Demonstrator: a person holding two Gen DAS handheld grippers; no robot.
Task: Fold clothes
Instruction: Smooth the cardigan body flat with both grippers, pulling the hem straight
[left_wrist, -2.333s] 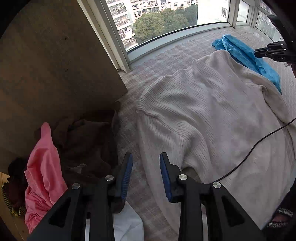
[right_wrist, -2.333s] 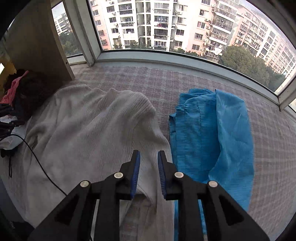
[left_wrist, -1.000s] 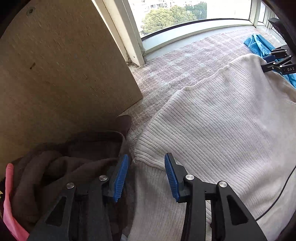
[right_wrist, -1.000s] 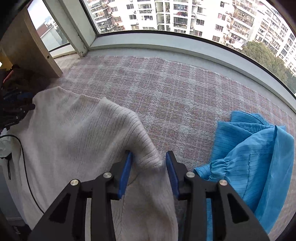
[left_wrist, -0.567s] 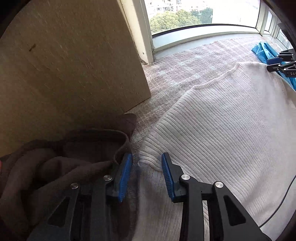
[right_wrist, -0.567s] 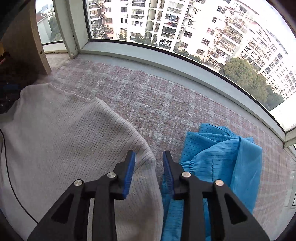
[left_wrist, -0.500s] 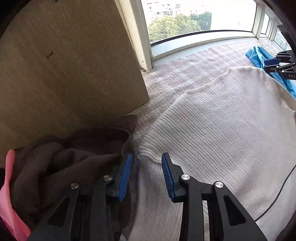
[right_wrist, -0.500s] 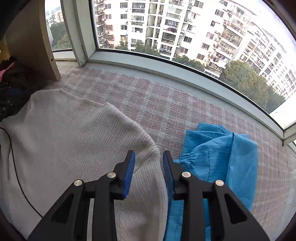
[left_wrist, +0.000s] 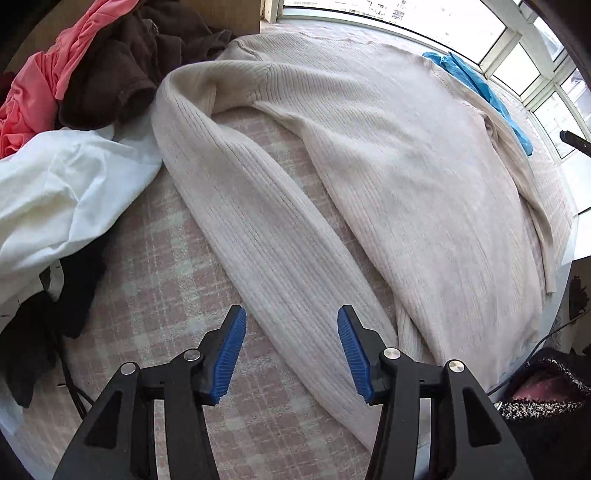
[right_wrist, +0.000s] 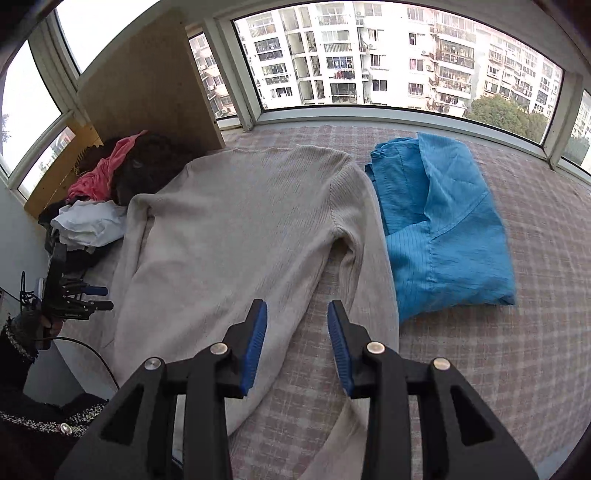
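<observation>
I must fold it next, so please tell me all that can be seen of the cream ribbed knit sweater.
The cream ribbed knit sweater lies flat and spread out on the pink checked cloth, neckline toward the window, both long sleeves lying down along its sides. Its right sleeve touches the folded blue garment; its left shoulder meets the pile of clothes. Nothing grips it.

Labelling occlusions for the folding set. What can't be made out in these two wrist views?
- Sweater hem: right wrist view, hidden behind the right gripper; left wrist view, it runs under the open left gripper.
- Blue garment: left wrist view, mostly hidden behind the sweater.
- Clothes pile: right wrist view, small and overlapping, so the number of pieces is unclear.
- Board: left wrist view, cut off by the top edge.
</observation>
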